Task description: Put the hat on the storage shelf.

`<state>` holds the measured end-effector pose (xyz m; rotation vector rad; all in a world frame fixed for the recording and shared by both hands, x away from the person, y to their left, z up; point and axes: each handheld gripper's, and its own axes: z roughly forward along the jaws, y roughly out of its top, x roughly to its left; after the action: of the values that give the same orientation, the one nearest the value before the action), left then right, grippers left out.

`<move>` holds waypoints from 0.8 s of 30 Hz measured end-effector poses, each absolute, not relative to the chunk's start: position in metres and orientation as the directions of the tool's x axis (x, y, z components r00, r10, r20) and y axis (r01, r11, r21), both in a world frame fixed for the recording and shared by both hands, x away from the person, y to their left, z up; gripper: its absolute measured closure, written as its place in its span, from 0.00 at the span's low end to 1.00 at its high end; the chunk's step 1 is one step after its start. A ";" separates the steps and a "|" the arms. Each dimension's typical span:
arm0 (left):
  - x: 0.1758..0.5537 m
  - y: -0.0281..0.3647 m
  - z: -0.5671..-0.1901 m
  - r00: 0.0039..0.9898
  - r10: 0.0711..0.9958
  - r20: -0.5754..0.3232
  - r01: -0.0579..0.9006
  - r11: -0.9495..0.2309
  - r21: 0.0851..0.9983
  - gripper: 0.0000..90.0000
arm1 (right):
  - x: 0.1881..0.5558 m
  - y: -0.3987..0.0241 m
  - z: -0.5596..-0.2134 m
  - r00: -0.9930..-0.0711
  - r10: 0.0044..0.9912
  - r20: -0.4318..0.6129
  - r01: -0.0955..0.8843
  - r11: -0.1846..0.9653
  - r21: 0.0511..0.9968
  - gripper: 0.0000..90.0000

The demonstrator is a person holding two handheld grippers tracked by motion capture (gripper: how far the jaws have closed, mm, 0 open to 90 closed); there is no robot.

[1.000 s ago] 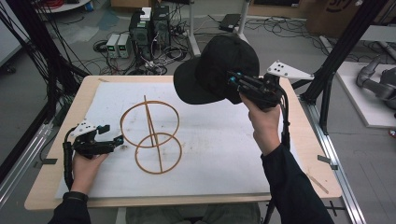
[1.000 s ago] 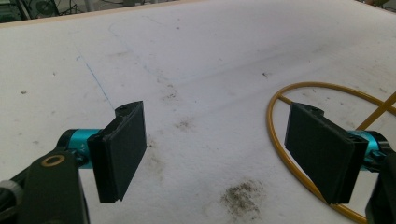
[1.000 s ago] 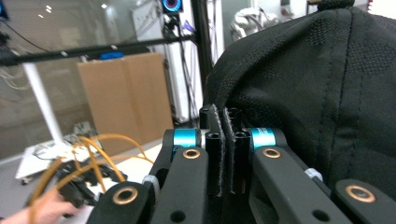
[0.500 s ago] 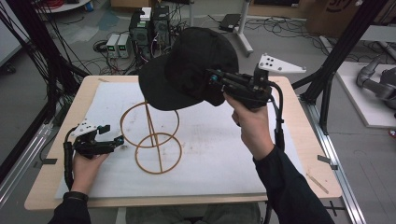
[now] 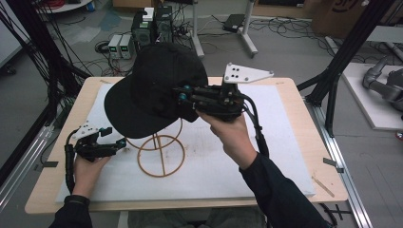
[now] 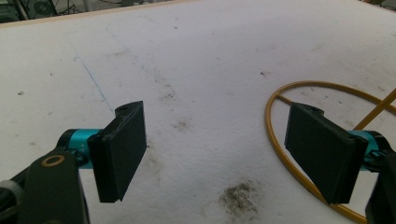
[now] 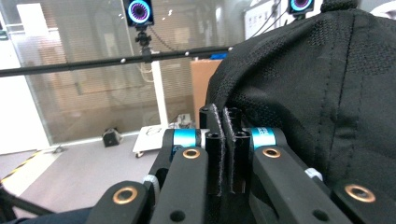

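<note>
Cap: a black baseball cap is held up in the air above the wire stand, over the left half of the table, its brim pointing toward the table's left edge.
Right gripper: the right gripper has its jaws pressed together on the cap's rear edge; in the right gripper view the pads meet with a thin fold of black fabric pinched between them.
Left gripper: the left gripper rests low near the table's left edge, jaws wide apart and holding nothing; in the left gripper view its pads frame bare white mat, and the stand's base ring curves just beside the far pad.
Stand: a thin yellow-brown wire stand sits on the white mat near the middle of the table, a flat base ring with an upright stem; its upper part is hidden under the cap.
Likely step: judged from the pose, the cap is being brought over the stand to be set on it.
How the cap handles: light and soft at the crown, so it will sag and swing from a single pinch; the brim looks stiffer.
Where to hold: the rear band or brim edge gives firmer purchase than the crown panels.
Risk: the light wire stand could tip if the cap drags against it.
</note>
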<state>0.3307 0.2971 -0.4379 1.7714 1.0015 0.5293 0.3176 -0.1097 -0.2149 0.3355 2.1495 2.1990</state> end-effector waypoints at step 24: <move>0.330 0.297 -0.438 0.563 0.821 -0.091 0.389 -0.167 0.906 0.23 | 0.322 -0.078 -0.250 -0.989 0.104 0.103 0.115 0.110 0.987 0.99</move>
<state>0.3305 0.2972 -0.4383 1.7738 1.0016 0.5275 0.3217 -0.0782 -0.2504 0.2314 2.3467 2.0879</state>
